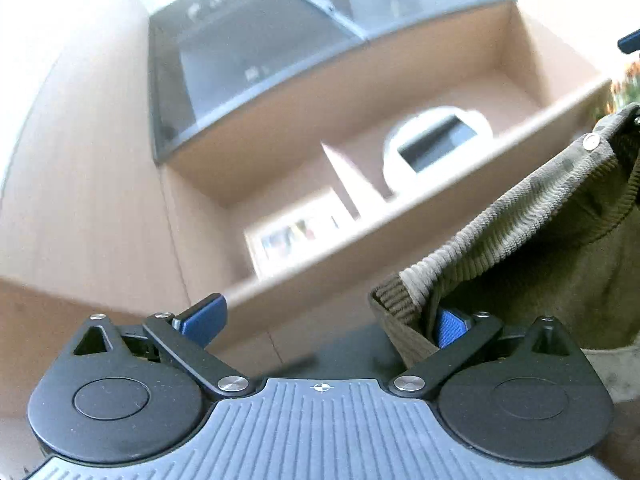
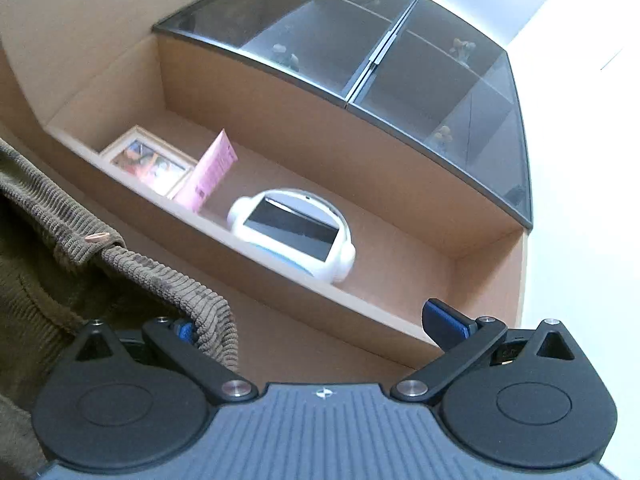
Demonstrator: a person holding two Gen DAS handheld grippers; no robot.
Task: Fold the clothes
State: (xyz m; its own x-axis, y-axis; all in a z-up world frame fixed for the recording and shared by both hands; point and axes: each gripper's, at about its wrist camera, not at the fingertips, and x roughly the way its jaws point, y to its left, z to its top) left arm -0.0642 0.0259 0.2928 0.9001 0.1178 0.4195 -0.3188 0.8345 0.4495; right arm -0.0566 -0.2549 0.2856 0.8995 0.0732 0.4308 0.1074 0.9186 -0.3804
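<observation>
**Ana:** Two grippers are lifted up and both cameras look at a wall unit (image 2: 280, 128). It is the biggest thing in view: a wooden shelf, and above it a cabinet with dark glass doors (image 2: 384, 60) at about 12 o'clock.

**Ben:** And the clothing?

**Ana:** It is the next in size. An olive corduroy garment (image 1: 540, 240) hangs in the air between the two grippers. In the left wrist view it fills the side from 2 to 4 o'clock. In the right wrist view the same garment (image 2: 60, 248) fills the side from 8 to 10 o'clock.

**Ben:** Do the jaws hold it?

**Ana:** The left gripper (image 1: 324, 326) stands wide open. The cloth edge is draped over its right finger only. The right gripper (image 2: 320, 330) is also wide open, and the edge is hooked over its left finger. So neither pair of jaws is closed on the fabric.

**Ben:** Then the long axis runs from one gripper to the other?

**Ana:** Yes, I judge so. The ribbed edge with a snap button (image 1: 591, 142) stretches sideways between them, and both are equally near to it. Any next move must keep this edge level. I cannot see a tabletop.

**Ben:** Smaller things?

**Ana:** On the shelf stand a white tablet holder (image 2: 296, 236), a picture frame (image 2: 148, 162) and a pink card (image 2: 210, 174).
</observation>
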